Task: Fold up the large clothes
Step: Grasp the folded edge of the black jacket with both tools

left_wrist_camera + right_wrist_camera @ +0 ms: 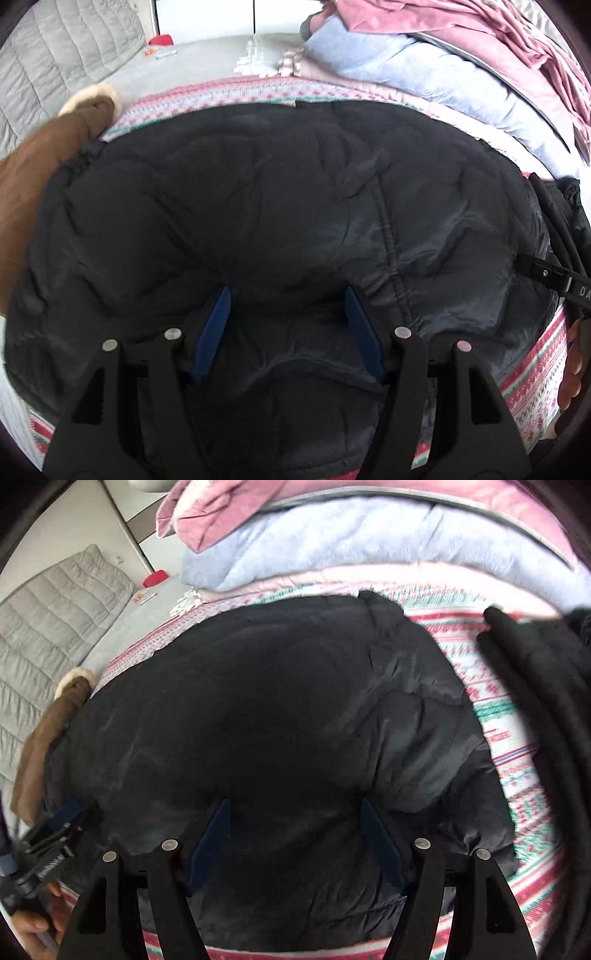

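1. Left gripper [288, 314]: blue fingers [218, 332] stand wide apart, nothing pinched between them; black quilted cloth shows through the gap, under the tips.
2. Right gripper [295, 823]: fingers [212, 838] likewise wide, gap clear of any pinched cloth; dark fabric lies directly below.
3. Task's thing: black padded jacket [277, 192], spread broad and fairly flat on the patterned blanket [539, 373] covering the bed. It fills the middle of both views; both pairs of fingers hover over its near part, close to the near hem.
4. Judged step: between grasps, choosing the next edge to take for a fold.
5. To do it well: bring each pair of fingers down on an edge or seam, not the puffy middle; pinch the jacket's layers only, leaving the blanket out; take matching points left and right so the fold lands square; lift low, since slick padded cloth likely slips and springs back.
6. Outward: brown fur-trimmed garment [55, 147] touching the jacket's left edge; stacked pink and blue bedding [351, 554] beyond; another dark garment [535, 686] at right, apart from the jacket.
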### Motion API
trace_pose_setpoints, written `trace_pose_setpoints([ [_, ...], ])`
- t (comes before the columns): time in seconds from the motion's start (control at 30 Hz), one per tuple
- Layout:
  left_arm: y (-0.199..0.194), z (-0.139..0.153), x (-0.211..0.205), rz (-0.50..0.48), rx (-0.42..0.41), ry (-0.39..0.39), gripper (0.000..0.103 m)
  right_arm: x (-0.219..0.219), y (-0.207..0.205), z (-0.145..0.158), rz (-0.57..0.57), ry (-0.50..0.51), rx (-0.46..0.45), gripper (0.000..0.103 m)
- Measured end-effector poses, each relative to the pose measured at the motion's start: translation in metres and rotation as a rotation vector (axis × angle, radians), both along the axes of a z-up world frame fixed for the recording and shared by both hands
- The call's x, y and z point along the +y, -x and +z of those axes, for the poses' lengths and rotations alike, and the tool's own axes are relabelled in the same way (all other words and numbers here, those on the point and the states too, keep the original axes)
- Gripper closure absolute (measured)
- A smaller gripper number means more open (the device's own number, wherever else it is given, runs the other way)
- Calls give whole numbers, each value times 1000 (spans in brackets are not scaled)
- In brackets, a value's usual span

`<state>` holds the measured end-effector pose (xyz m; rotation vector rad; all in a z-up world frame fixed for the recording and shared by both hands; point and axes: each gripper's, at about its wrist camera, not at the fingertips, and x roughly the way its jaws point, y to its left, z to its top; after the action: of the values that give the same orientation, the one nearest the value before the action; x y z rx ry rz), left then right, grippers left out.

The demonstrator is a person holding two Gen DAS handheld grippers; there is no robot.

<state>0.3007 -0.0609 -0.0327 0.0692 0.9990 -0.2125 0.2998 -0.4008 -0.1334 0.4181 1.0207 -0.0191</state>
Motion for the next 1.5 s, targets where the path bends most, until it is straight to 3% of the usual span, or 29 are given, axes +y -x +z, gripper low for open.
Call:
trace_pose_setpoints([
  [0.2,-1,-5,-9,-4,-7,-47,37,6,-13,-21,26,29,67,26],
  [0.4,9,24,-12,-47,-45,5,37,8,-15,-22,22,44,81,21],
  [0.57,-24,33,-39,-51,-34,-54,37,14,-25,-22,31,50,85,14],
  [0.7,-63,9,-54,-4,36,-132,36,28,-33,-20,48,67,84,11],
  [0.83,-62,-15,-55,5,45,-161,33,33,-33,-17,60,64,91,9],
  [1.0,-67,-14,-52,9,81,-136,33,38,-43,-17,60,67,104,6],
  [1.17,-89,15,-37,66,77,-27,33,40,-48,-18,61,54,111,4],
  [1.27,-109,21,-41,92,71,-44,33,39,-53,-16,57,49,115,4],
  [1.4,-132,-12,-55,91,154,-132,30,30,-51,-14,57,42,115,4],
  [1.5,-132,-21,-53,127,173,-115,30,28,-53,-13,57,38,115,3],
])
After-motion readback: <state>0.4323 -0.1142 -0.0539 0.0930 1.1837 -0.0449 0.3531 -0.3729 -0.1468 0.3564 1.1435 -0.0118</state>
